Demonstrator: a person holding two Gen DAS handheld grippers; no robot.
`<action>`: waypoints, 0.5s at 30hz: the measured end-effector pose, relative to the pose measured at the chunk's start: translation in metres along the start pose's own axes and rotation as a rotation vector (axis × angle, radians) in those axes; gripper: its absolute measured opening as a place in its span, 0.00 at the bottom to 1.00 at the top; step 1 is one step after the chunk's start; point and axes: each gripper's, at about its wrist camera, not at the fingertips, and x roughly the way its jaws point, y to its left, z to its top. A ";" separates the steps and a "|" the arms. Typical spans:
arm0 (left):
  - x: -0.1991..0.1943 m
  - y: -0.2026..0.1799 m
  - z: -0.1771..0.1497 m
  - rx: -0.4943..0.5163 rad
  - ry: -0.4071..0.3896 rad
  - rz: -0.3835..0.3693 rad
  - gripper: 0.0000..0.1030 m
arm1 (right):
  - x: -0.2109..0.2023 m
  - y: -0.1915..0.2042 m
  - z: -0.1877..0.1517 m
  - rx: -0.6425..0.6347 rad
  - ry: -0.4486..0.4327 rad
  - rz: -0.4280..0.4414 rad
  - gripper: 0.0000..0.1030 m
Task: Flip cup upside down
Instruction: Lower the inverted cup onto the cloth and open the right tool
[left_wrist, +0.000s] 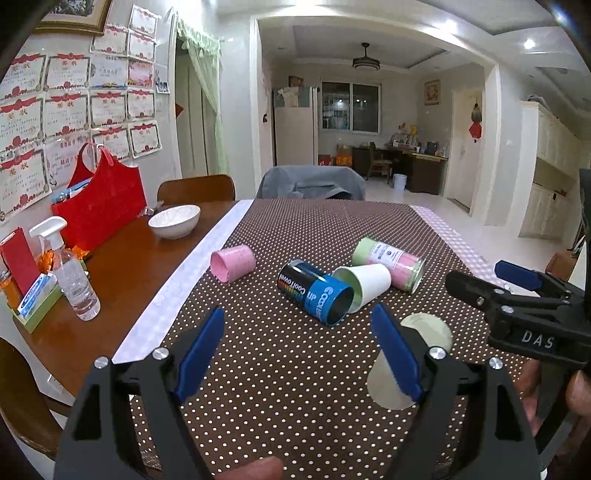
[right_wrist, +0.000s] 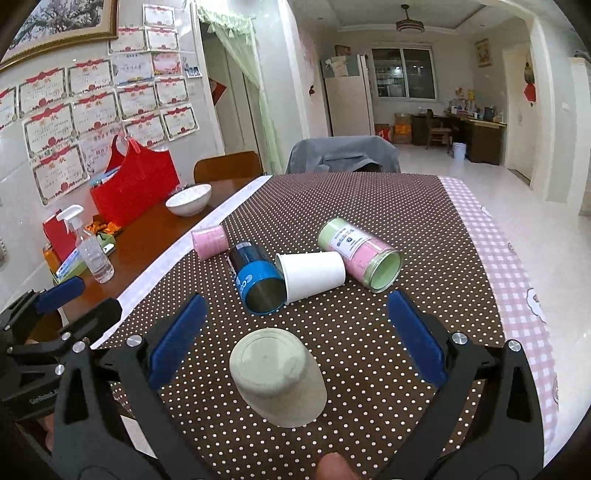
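While both grippers hang wide apart and empty above the near edge of the table (right_wrist: 480, 229), the beige cup (right_wrist: 277, 376) stands nearest of all, mouth down on the dotted cloth (right_wrist: 354, 206) with its base up. It sits just ahead of the right gripper (right_wrist: 295, 339) and squarely between its blue pads (right_wrist: 177, 332), touching neither; its axis runs upright, tilted a little toward that camera. From the left gripper (left_wrist: 299, 354) the same cup lies off to the right, half hidden behind the right-hand pad (left_wrist: 395, 358), so the right hand is judged the nearer and better lined up. This cup already looks inverted.

Farther in, around the table's middle, four things lie on their sides: a white paper cup (right_wrist: 310, 275) with its mouth against the blue can (right_wrist: 255, 277), a pink-and-green can (right_wrist: 358, 254) just to its right, and a pink cup (right_wrist: 208, 240) toward the cloth's left edge. Whichever is flipped next, its long axis lies flat, so the pads would likely need to close across its body before a turn of the wrist
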 end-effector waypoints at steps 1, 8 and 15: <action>-0.003 -0.001 0.001 0.001 -0.006 -0.002 0.78 | -0.005 -0.001 0.001 0.006 -0.011 -0.005 0.94; -0.019 -0.009 0.008 0.011 -0.050 -0.005 0.78 | -0.034 -0.003 0.005 0.006 -0.078 -0.034 0.94; -0.033 -0.016 0.012 0.019 -0.086 -0.010 0.78 | -0.061 0.006 0.004 -0.044 -0.151 -0.079 0.94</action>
